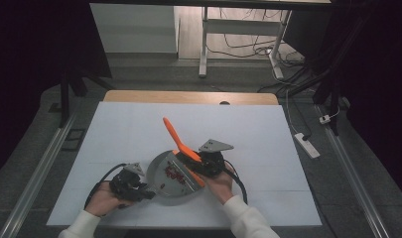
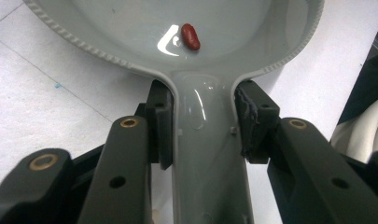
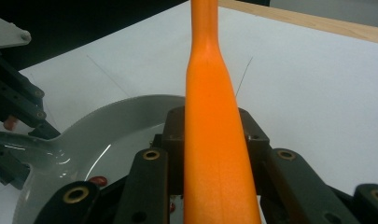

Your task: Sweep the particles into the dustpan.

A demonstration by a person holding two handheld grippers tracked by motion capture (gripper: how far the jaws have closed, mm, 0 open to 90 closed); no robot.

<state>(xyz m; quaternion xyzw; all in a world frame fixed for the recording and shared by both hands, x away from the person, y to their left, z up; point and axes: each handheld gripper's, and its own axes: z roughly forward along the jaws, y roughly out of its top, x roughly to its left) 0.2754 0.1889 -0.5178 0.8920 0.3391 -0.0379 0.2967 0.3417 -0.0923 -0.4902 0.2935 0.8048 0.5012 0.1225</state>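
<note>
Left gripper (image 2: 203,126) clamps the rigid, probably slippery pan (image 2: 130,28) handle; right gripper (image 3: 210,140) pinches the orange spatula (image 3: 210,140) above the pan.

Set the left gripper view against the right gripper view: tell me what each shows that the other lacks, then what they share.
Left gripper view alone: the left gripper with its jaws closed on the grey pan's handle, and one red bean lying in the bowl near a bright glare spot.

Right gripper view alone: the right gripper with its jaws closed on the orange spatula, the wooden table edge at the far side, and the other gripper at the left holding the handle.

Both: the grey pan and the white tabletop.
</note>
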